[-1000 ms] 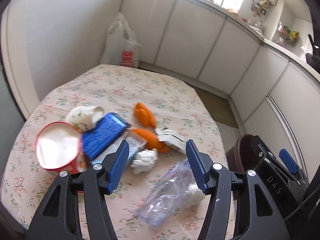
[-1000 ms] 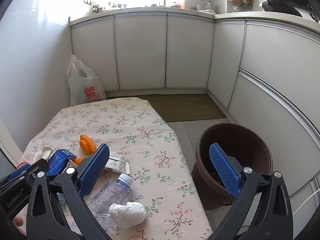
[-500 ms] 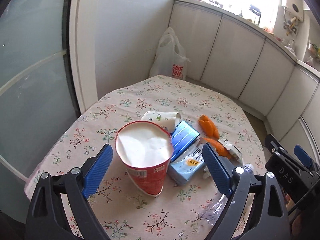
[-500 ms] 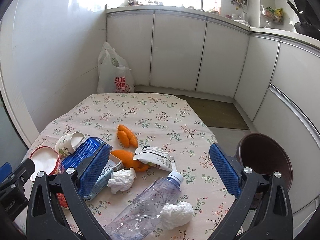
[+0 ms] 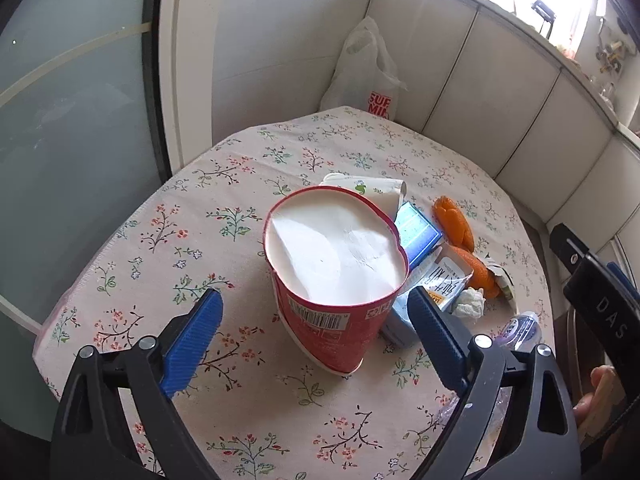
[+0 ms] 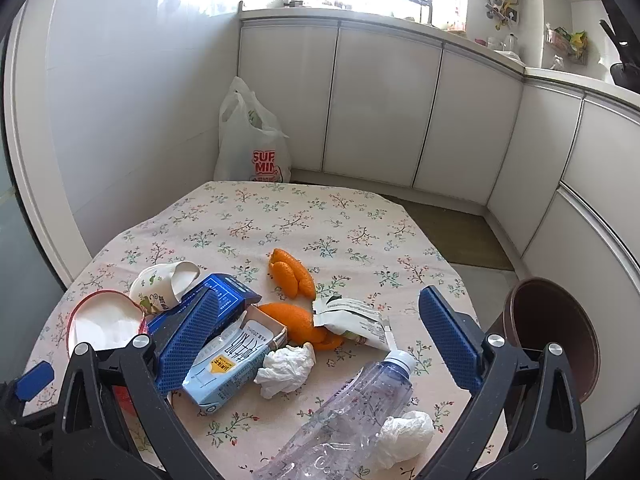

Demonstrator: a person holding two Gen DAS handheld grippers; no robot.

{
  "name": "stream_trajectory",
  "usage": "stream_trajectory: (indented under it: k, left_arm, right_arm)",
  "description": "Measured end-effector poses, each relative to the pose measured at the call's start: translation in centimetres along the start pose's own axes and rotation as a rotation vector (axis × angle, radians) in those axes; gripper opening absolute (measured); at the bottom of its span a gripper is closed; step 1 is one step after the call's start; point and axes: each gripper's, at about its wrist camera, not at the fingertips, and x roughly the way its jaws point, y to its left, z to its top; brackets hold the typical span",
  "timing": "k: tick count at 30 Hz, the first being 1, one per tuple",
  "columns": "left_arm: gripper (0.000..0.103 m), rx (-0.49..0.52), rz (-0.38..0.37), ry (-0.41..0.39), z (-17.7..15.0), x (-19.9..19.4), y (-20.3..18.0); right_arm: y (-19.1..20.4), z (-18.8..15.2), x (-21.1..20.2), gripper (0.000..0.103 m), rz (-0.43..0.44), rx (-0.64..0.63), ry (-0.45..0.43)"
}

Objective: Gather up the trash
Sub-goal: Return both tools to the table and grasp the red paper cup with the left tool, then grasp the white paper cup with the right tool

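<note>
Trash lies on the floral-cloth table. A dented red paper cup stands between the fingers of my left gripper, whose jaws are opening; the pads do not touch it. Behind the cup are a white paper cup, a blue box, a pale blue drink carton and orange peel. My right gripper is open above a crumpled tissue, a torn wrapper and a clear plastic bottle with a white wad beside it.
A brown bin stands on the floor off the table's right edge. A white plastic bag leans in the far corner against the wall. White cabinets run along the back and right. A glass door stands left of the table.
My left gripper swung left from the bottle to the red cup, dropped closer to it, and its jaws widened. My right gripper swung left from the bin to the trash pile.
</note>
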Motion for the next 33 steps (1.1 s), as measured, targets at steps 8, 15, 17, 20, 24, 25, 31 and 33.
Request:
stream_trajectory:
  k: [8,15,17,20,24,25,31,33]
  left_arm:
    - [0.094,0.016,0.021,0.058,0.0,3.7,-1.1]
    - [0.094,-0.015,0.045,0.088,0.4,6.2,-0.5]
    - [0.094,-0.038,0.032,0.081,0.6,6.3,0.1]
    - [0.078,-0.041,0.004,0.079,0.9,6.3,0.4]
    - [0.075,-0.067,-0.035,0.083,1.0,5.9,1.3]
    - [0.074,-0.074,-0.049,0.081,1.1,5.7,1.4]
    - [0.073,-0.087,-0.138,-0.072,5.1,0.0,2.3]
    - [0.073,-0.056,-0.173,-0.122,7.2,-2.7,2.0]
  right_arm:
    - [-0.6,0.0,0.9,0.096,-0.01,0.022,0.016]
    - [-0.1,-0.3,2.4,0.096,-0.004,0.021,0.07]
    - [0.2,-0.5,2.9,0.096,-0.002,0.014,0.087]
    - [0.6,-0.7,3.7,0.096,0.011,0.014,0.115]
    - [1.1,-0.8,4.8,0.096,0.033,0.009,0.147]
    - [1.4,-0.7,5.1,0.096,0.049,-0.001,0.152]
    - [3.3,0.2,6.9,0.096,0.175,-0.046,0.178]
    - [4.1,0.5,8.0,0.096,0.255,-0.055,0.21]
